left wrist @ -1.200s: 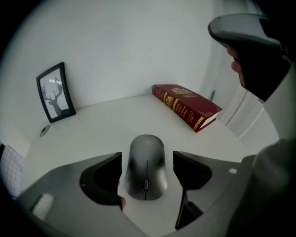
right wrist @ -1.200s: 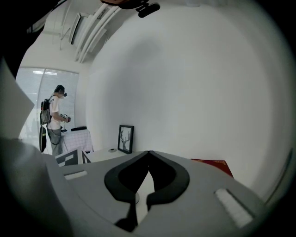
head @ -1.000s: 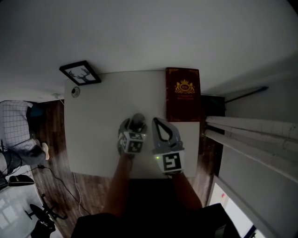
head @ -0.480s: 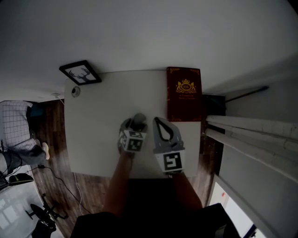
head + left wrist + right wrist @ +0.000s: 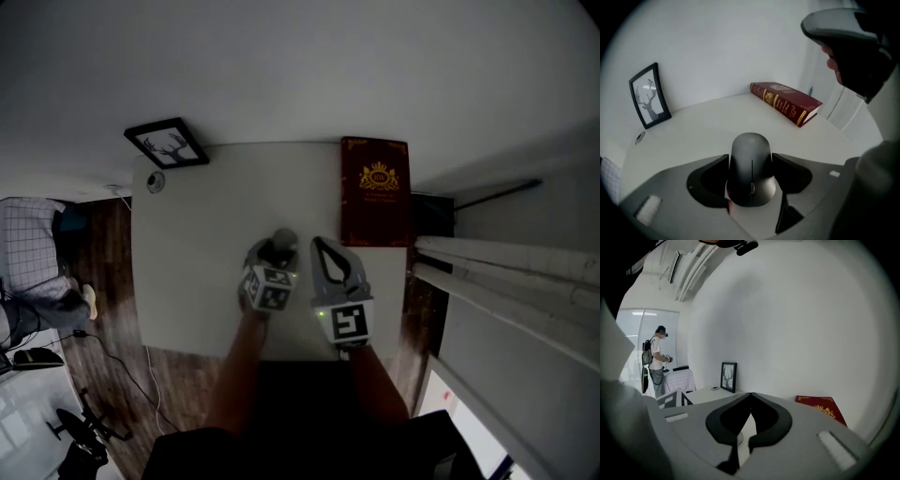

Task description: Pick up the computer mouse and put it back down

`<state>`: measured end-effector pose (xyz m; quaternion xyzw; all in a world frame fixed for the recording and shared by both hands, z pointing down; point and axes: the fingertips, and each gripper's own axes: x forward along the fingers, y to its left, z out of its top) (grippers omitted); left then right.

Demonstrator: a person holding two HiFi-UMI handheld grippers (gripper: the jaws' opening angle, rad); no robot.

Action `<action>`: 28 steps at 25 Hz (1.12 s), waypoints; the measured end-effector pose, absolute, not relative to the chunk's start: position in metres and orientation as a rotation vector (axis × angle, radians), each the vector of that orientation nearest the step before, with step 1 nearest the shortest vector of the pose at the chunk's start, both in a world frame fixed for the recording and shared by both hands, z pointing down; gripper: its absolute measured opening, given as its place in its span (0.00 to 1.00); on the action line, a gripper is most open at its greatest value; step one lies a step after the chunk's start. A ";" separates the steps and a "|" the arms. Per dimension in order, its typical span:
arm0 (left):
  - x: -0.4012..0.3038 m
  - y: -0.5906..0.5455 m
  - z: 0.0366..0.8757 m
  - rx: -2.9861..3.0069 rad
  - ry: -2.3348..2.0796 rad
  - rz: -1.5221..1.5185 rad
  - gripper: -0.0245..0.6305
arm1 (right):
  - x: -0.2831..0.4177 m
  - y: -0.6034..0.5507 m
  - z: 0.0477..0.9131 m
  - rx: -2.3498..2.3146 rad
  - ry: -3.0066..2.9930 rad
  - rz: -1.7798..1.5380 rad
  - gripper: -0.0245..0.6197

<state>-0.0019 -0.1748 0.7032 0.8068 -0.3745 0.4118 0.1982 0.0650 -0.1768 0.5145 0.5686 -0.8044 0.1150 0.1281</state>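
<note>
Computer mouse [image 5: 751, 150] sits on the table [image 5: 693, 126], pinched at its sides by our left claw [image 5: 750, 161], whose jaws have just been closing, we reckon for the lift. Head view hides that contact; the left gripper view shows it. Right claw [image 5: 751, 397] idles alongside, pressed together, empty, with the red book [image 5: 375, 192] beyond.

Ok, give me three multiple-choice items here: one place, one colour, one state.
1. The computer mouse lies: A between the jaws of the left gripper; B on the book; C between the jaws of the right gripper.
2. The book's cover is: A blue; B red; C green.
3. The right gripper's jaws are: A wide apart; B together, empty; C closed on the mouse.
Key: 1 A, those jaws, just closing, press its sides; 2 B, red with a gold crest; 3 B, the tips meet in its own view.
</note>
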 end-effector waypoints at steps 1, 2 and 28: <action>-0.003 -0.175 0.702 2.276 -1.056 1.143 0.48 | 0.064 -0.177 0.518 1.648 -2.338 0.340 0.06; -0.004 -0.174 0.700 2.285 -1.064 1.130 0.48 | 0.064 -0.178 0.521 1.643 -2.337 0.346 0.06; -0.031 -0.178 0.684 2.154 -1.051 0.687 0.48 | 0.041 -0.158 0.619 1.395 -2.343 0.656 0.17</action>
